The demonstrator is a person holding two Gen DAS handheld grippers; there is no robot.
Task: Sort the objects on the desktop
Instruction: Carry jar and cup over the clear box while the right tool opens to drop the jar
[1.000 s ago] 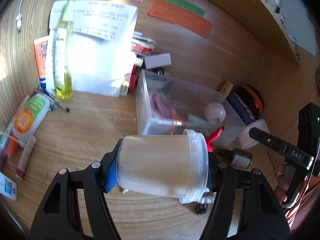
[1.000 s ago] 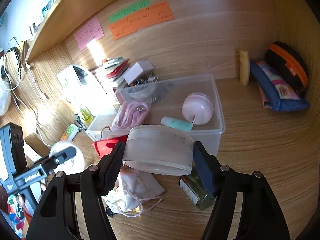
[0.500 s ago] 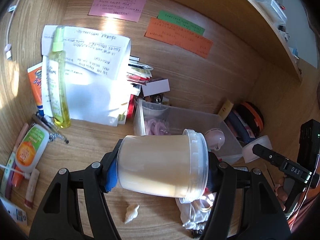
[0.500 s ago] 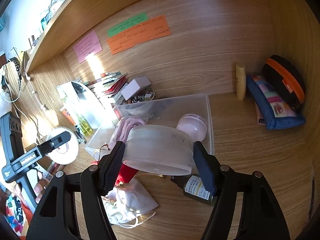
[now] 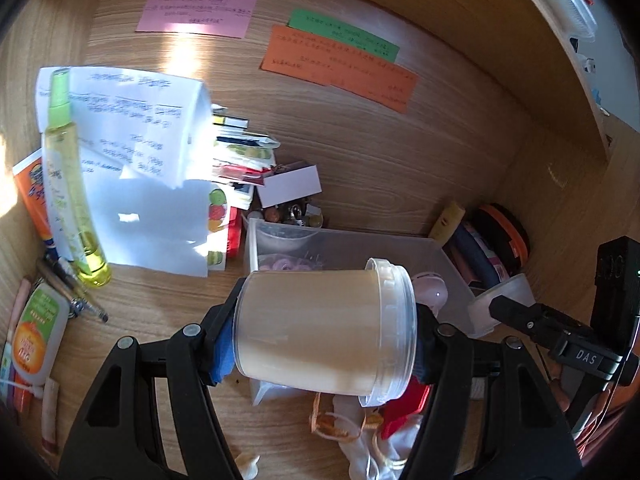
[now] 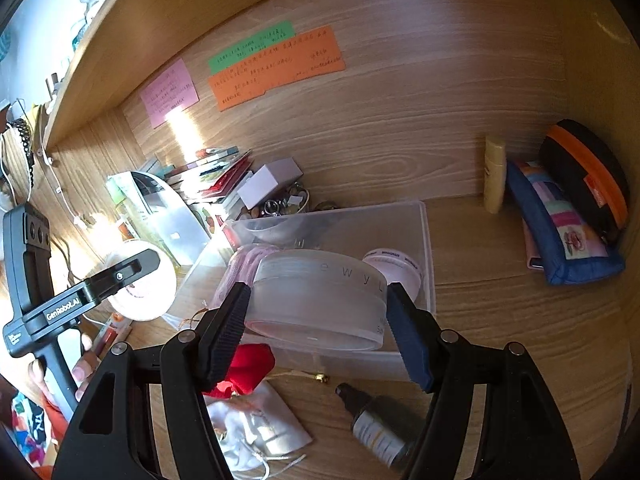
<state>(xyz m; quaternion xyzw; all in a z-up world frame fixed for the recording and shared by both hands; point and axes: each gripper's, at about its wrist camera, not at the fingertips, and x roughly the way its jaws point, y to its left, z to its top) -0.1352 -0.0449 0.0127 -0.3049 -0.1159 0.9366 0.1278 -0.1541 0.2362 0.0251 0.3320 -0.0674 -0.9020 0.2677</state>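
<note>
Left gripper clamps a cream jar sideways between its two fingers, base against the blue pad on the left finger, open threaded mouth against the right finger; jar is held in the air in front of the clear bin, its mouth pointing toward the right gripper. Right gripper grips a frosted round lid across its width, both fingers pressed on the rim, lid tilted, held above the near wall of the same bin. In the left view the lid shows small at right, apart from the jar mouth. In the right view the jar's round base shows at left, well apart from the lid.

Inside the bin: pink round case, pink fabric bundle. On the desk in front of the bin: red pouch, white drawstring bag, small dark dropper bottle lying flat. Right corner: blue pencil case, black and orange case, small yellow tube upright against the wall. Left side: papers, tall yellow spray bottle, orange sunscreen tube, white and green bottle. Coloured notes stuck on the back wall
</note>
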